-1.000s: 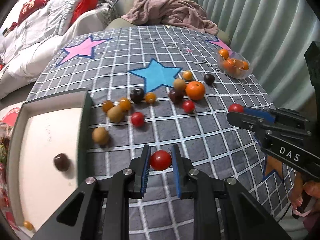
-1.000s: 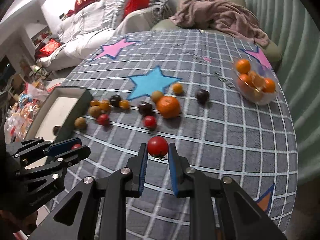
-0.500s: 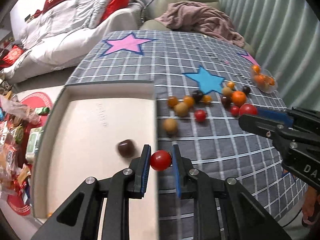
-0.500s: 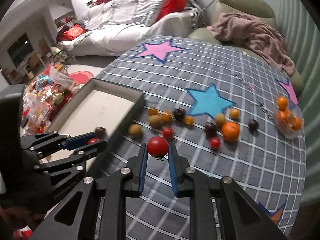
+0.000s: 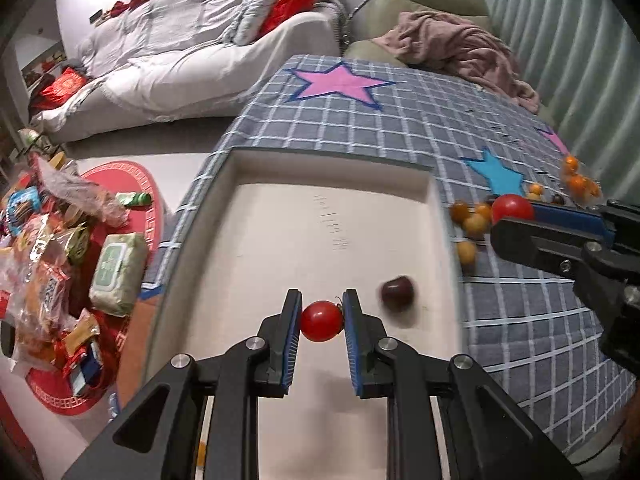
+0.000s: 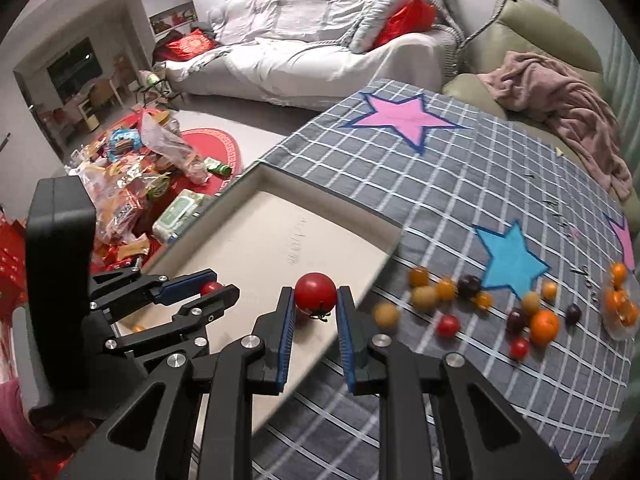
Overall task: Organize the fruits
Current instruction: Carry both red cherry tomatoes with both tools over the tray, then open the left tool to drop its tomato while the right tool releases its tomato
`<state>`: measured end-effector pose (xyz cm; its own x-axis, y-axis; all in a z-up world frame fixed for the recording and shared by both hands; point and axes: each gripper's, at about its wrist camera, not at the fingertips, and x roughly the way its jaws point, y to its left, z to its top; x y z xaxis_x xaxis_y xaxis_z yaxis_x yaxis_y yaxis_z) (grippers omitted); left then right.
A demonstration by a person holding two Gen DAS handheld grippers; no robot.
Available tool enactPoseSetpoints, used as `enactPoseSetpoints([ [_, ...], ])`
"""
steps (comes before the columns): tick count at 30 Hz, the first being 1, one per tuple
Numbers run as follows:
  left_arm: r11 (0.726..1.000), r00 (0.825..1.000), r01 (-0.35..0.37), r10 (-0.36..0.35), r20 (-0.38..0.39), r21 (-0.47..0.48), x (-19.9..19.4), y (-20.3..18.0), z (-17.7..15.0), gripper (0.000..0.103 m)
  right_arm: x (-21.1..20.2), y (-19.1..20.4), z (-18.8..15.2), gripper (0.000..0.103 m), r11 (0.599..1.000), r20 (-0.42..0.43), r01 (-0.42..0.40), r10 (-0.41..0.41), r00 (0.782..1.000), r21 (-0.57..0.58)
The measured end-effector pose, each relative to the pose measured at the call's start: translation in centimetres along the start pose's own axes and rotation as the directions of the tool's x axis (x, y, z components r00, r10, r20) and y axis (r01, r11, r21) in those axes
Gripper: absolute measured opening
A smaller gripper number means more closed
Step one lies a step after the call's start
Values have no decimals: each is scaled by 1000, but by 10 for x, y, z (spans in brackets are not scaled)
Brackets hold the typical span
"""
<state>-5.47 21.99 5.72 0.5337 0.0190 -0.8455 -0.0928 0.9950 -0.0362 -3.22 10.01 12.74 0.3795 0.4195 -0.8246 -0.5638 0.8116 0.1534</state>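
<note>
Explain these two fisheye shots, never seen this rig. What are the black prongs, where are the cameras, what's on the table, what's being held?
No robot here: a person holds a handheld two-finger claw in each hand, and a fisheye camera on each looks forward along its fingers. The black prongs with blue pads are those fingers.

One picture comes from the left claw, the other from the right claw. Each claw also shows at the edge of the other's view.

Each claw is shut on a red cherry tomato: the left tomato hangs over the white tray, the right tomato is near the tray's edge.

The tray sits on a grey checked tablecloth with star patches. One dark fruit already lies in the tray. Loose small fruits, red, orange, yellow and dark, are scattered on the cloth, beside a clear bowl of oranges.
</note>
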Motion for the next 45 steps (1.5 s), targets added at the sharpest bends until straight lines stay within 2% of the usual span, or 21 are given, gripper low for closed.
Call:
enactPoseSetpoints([
  [9,998,998,-56,56,-33,8,21,24,11,22,34,5,32,22,998,-37,-24,26,999,52],
  [18,997,989,-81,82,-123,13,56,24,7,22,89,-1,20,22,996,-136,5,8,991,93],
  [24,993,987,-111,116,-107,51,56,16,5,22,108,-4,10,22,996,-177,34,-19,984,82],
  [30,993,989,-116,117,-92,20,55,20,3,23,113,-3,7,23,997,-197,39,-24,980,70],
  [32,993,989,-117,119,-88,22,55,20,2,23,113,-5,6,28,996,-198,34,-18,980,78],
  [33,992,989,-121,123,-85,26,55,20,2,26,112,-5,5,42,996,-199,28,-11,980,84],
  [34,991,988,-129,131,-83,30,55,19,1,33,111,-5,5,58,996,-194,21,-4,981,86],
  [35,990,987,-138,140,-81,34,54,19,1,66,109,-5,5,63,996,-185,9,6,983,84],
  [36,989,986,-147,149,-77,34,54,19,1,94,108,-4,6,64,997,-185,10,5,983,81],
  [38,986,985,-167,168,-32,25,47,18,-1,95,106,-2,6,70,997,-182,13,1,983,73],
  [39,986,986,-163,164,-31,31,46,17,-2,95,105,-1,6,72,997,-176,2,12,984,74],
  [41,987,987,-154,155,-39,41,44,15,-3,95,100,0,6,84,997,-164,-7,19,986,75],
  [45,986,986,-160,161,-34,37,40,15,-4,95,87,-2,9,95,997,-128,2,7,992,72],
])
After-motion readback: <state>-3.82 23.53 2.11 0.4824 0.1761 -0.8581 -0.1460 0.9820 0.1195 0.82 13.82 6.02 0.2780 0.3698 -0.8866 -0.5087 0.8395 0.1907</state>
